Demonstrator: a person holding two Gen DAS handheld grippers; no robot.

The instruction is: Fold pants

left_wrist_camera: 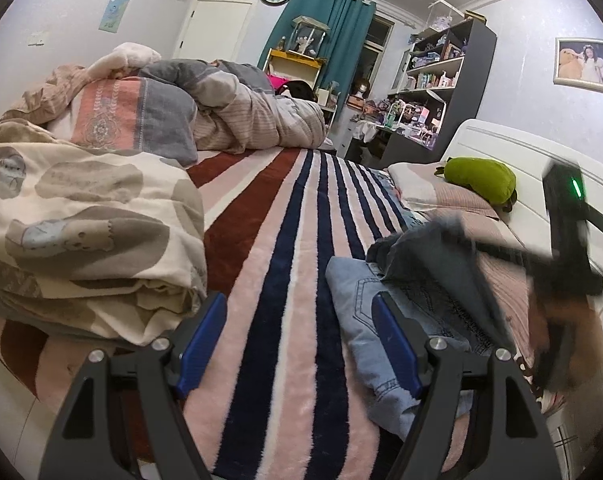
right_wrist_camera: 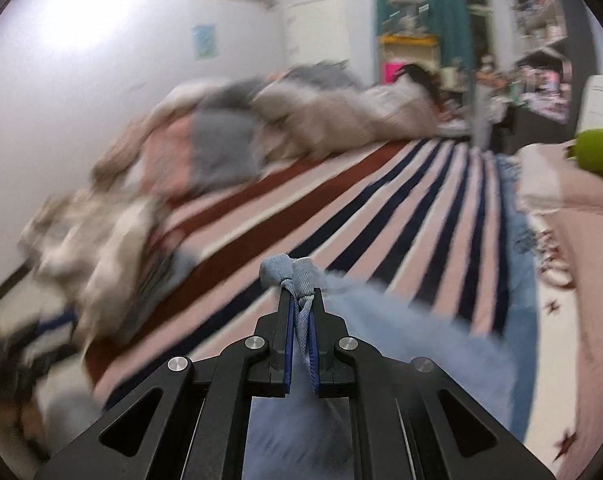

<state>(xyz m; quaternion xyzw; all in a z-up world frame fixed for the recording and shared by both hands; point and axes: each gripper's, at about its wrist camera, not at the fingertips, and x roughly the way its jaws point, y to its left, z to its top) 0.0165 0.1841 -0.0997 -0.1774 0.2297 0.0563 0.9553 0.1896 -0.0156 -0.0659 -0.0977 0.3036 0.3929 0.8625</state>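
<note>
**Right gripper pinches the jeans; left stands open**

A striped blanket (left_wrist_camera: 285, 240) covers the bed. The jeans (left_wrist_camera: 365, 320) lie along its right side, beside a pink pillow (left_wrist_camera: 453, 196). The left gripper (left_wrist_camera: 299, 344) has its fingers (left_wrist_camera: 201, 344) apart, nothing between them, above the blanket. The right gripper (right_wrist_camera: 301, 300) is clamped on a bunched fold of the jeans (right_wrist_camera: 297, 276), lifted clear of the blanket.

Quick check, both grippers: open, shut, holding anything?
Left gripper: open, empty, above the striped blanket beside the jeans.
Right gripper: shut on a bunched fold of the jeans.
</note>
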